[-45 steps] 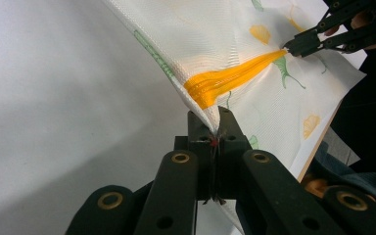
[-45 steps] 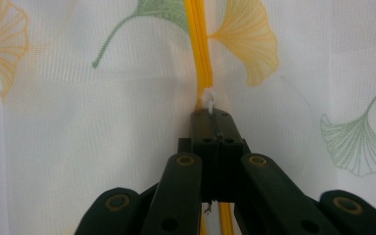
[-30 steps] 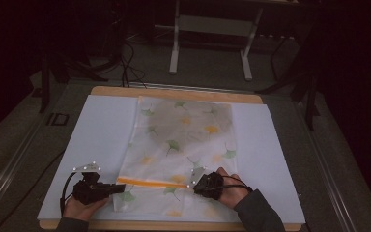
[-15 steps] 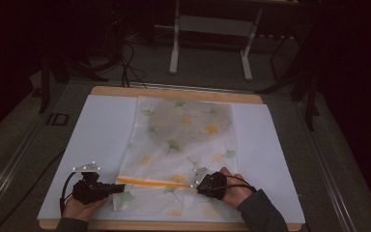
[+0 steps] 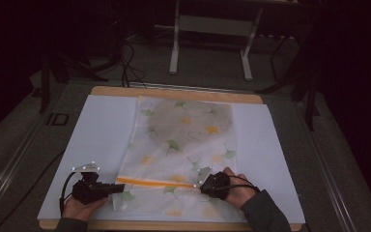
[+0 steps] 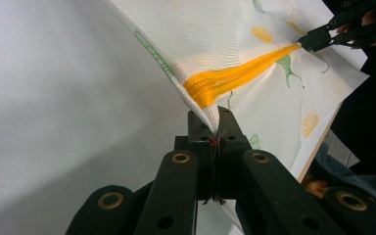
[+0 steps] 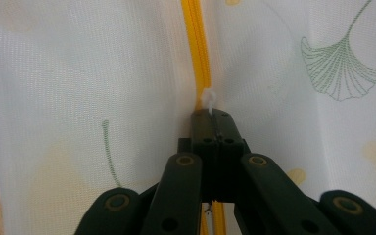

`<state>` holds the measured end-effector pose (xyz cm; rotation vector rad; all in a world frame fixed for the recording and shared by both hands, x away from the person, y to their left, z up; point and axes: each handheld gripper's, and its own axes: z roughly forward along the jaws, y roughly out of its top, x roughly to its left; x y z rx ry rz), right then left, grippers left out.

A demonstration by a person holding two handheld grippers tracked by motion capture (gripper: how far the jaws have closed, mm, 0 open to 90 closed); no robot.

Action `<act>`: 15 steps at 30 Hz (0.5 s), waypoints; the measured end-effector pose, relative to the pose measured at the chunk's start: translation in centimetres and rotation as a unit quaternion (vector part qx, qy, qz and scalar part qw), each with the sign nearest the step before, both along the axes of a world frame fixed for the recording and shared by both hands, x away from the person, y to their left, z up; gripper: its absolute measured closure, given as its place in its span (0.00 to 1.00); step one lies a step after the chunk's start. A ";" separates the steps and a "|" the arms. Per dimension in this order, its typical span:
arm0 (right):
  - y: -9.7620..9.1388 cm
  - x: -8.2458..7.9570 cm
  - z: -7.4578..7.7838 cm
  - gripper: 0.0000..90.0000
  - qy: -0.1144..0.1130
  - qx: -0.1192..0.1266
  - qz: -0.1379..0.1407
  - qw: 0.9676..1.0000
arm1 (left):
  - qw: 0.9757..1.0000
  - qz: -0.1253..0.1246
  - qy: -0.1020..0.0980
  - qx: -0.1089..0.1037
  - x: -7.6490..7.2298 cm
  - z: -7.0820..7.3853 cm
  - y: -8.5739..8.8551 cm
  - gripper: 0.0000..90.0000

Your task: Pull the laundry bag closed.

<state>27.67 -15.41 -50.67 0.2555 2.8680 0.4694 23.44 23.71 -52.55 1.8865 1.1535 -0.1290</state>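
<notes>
centrally, a white mesh bag (image 5: 183, 150) printed with ginkgo leaves lies flat on a white-topped table (image 5: 101, 140). across the bag's near end runs an orange zipper (image 5: 154, 181). the left gripper (image 5: 121, 189) is clamped on the bag's edge at the zipper's left end; the right gripper (image 5: 199, 185) is clamped on the white zipper pull (image 7: 208, 100) at its right end.

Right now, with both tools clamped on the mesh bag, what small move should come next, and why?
Probably the right tool should draw the white zipper pull along the orange zipper. It pinches at that pull, while the left tool grips the mesh bag edge at the zipper's other end, keeping the track taut.
</notes>
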 end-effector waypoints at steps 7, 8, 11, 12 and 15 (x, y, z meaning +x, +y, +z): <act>-0.1 0.0 0.1 1.00 0.000 -0.002 0.001 1.000 | 1.000 0.002 0.001 0.000 0.0 0.0 0.1 0.98; -0.3 0.1 0.0 1.00 0.000 -0.005 -0.001 1.000 | 1.000 0.003 0.002 0.000 0.0 0.0 0.1 0.98; -0.6 0.0 0.1 1.00 0.004 0.005 0.000 1.000 | 1.000 0.002 0.002 0.000 0.0 0.0 0.1 0.98; -0.6 0.0 0.2 1.00 0.004 0.004 -0.001 1.000 | 1.000 0.003 0.001 0.001 0.0 0.0 0.1 0.98; -0.8 0.0 0.2 1.00 -0.001 -0.005 -0.003 1.000 | 1.000 0.004 0.001 0.001 0.0 0.0 0.2 0.98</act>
